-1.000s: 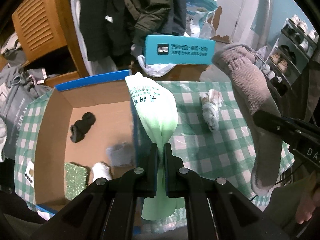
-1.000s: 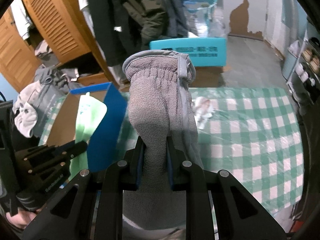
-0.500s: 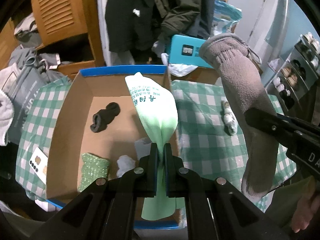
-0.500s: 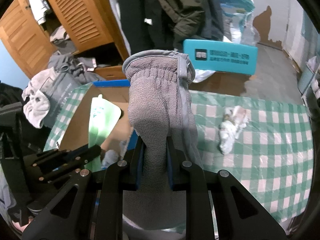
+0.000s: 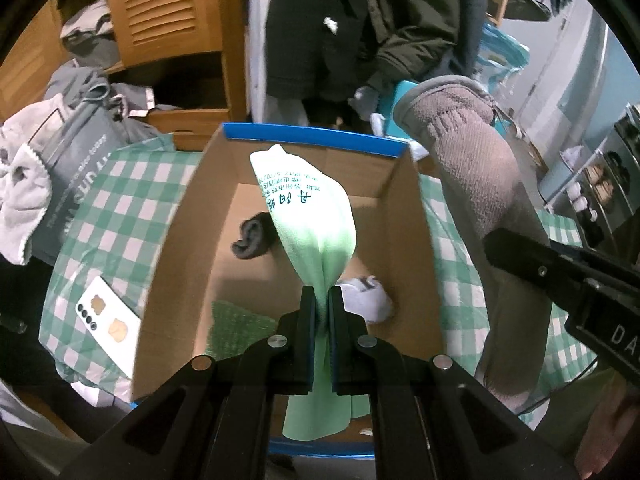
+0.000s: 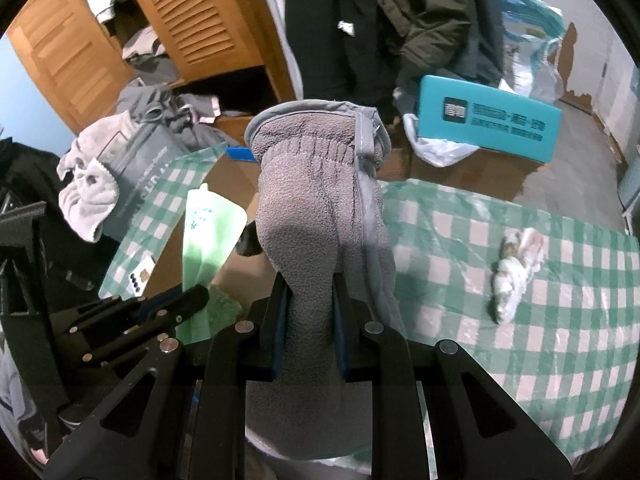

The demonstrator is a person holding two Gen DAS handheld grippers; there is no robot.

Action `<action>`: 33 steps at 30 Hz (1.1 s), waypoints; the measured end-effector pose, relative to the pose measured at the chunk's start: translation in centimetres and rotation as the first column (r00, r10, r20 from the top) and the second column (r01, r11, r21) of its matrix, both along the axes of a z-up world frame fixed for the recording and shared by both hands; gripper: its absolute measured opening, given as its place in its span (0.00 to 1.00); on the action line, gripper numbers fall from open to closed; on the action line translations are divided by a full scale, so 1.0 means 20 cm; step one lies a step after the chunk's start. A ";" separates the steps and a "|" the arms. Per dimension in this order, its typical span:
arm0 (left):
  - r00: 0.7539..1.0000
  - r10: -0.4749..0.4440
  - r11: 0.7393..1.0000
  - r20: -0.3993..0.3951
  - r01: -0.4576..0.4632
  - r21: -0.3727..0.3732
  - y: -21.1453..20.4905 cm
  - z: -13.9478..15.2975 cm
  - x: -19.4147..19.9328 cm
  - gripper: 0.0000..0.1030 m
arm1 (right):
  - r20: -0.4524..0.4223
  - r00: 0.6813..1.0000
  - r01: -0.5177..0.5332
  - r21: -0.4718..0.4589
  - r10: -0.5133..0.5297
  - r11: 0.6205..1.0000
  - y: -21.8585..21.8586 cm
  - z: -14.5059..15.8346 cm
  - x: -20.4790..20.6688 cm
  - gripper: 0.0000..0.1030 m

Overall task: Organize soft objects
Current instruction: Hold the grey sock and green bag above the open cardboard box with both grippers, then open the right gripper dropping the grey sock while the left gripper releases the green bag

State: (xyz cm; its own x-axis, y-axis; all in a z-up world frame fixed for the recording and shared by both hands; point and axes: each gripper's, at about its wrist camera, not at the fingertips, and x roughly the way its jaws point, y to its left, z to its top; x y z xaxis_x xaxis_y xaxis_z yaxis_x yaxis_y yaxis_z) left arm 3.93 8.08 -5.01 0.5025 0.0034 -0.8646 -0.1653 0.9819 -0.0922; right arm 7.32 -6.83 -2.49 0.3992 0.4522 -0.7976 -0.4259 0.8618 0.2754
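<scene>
My left gripper (image 5: pixel 321 294) is shut on a light green cloth (image 5: pixel 316 220) with dark print and holds it above the open cardboard box (image 5: pixel 416 248). In the box lie a dark sock (image 5: pixel 252 236), a white sock (image 5: pixel 364 300) and a green fuzzy piece (image 5: pixel 236 324). My right gripper (image 6: pixel 309 280) is shut on a grey fleece glove (image 6: pixel 316 200) and holds it up to the right of the box; the glove also shows in the left wrist view (image 5: pixel 476 184). A crumpled white cloth (image 6: pixel 516 272) lies on the checked table.
The table has a green-and-white checked cover (image 6: pixel 540 320). A white phone (image 5: pixel 108 324) lies left of the box. A teal box (image 6: pixel 488 120), hanging dark coats (image 5: pixel 360 28), a wooden wardrobe (image 5: pixel 168 12) and a clothes pile (image 5: pixel 60 140) stand behind.
Both grippers have moved left with their loads: the green cloth went from the box's right wall to over its inside, and the glove has come close to the box's right side.
</scene>
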 end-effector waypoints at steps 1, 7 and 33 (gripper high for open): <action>1.000 0.007 1.000 -0.001 -0.007 -0.001 0.02 0.00 0.00 0.05 | -0.001 1.000 -0.007 -0.002 0.007 1.000 0.03 0.00 0.00 0.17; 0.999 0.049 0.999 -0.013 -0.049 0.003 0.12 -0.03 -0.01 0.05 | -0.014 0.999 -0.032 -0.006 0.032 0.999 0.15 -0.03 0.01 0.17; 0.986 0.162 0.987 -0.040 -0.163 -0.014 0.27 -0.08 -0.02 0.27 | -0.041 0.997 -0.070 0.012 0.070 0.997 0.29 -0.08 0.02 0.47</action>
State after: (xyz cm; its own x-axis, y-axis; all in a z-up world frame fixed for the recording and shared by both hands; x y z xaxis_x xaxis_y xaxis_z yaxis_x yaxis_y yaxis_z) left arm 3.50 13.52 -6.70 0.4625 0.0671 -0.8841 -0.3263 0.9400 -0.0994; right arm 7.77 -1.11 -4.17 0.3328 0.4866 -0.8078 -0.4733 0.8271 0.3032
